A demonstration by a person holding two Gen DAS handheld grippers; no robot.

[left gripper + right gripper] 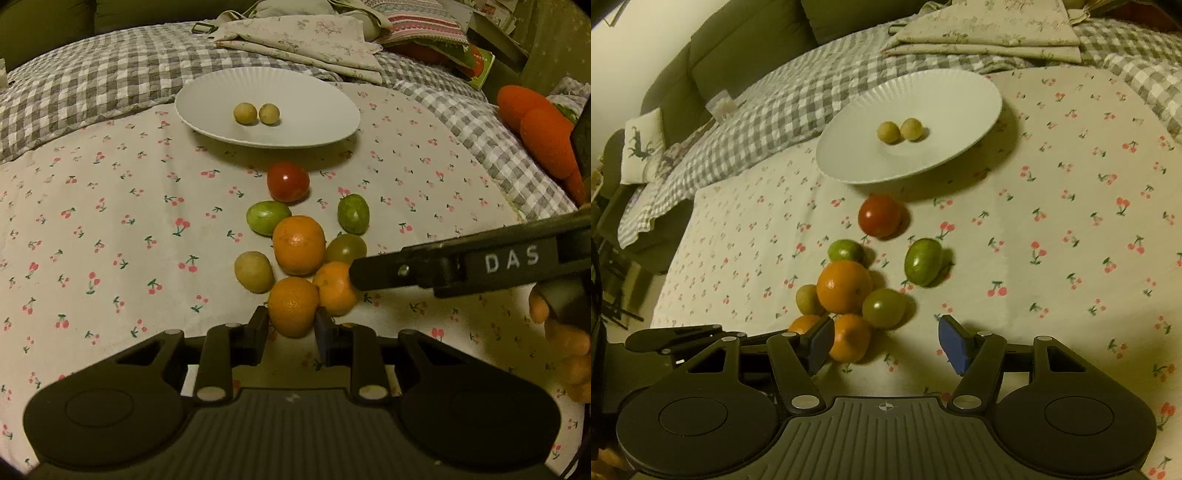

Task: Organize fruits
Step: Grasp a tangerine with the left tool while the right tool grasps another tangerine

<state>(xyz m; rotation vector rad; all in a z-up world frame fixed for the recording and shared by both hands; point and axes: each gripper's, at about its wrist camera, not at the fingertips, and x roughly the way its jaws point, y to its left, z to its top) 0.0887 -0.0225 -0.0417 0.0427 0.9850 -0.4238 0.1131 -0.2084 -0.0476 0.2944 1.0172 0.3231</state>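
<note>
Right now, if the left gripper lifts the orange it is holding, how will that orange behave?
The orange looks round and firm, so it may turn between the left gripper's pads unless squeezed evenly. It touches a second orange, which will probably roll a little on the soft cloth. Its dimpled skin should help the grip.

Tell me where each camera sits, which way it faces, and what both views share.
Left wrist: rides the left tool, angled down at the cherry-print cloth; its pads are shut on the nearest orange; the right tool and a hand enter from the right.
Right wrist: rides the right tool, angled down; jaws open beside another orange, gripping nothing.
Shared: white plate holding two small yellowish fruits, red tomato, fruit pile.
</note>
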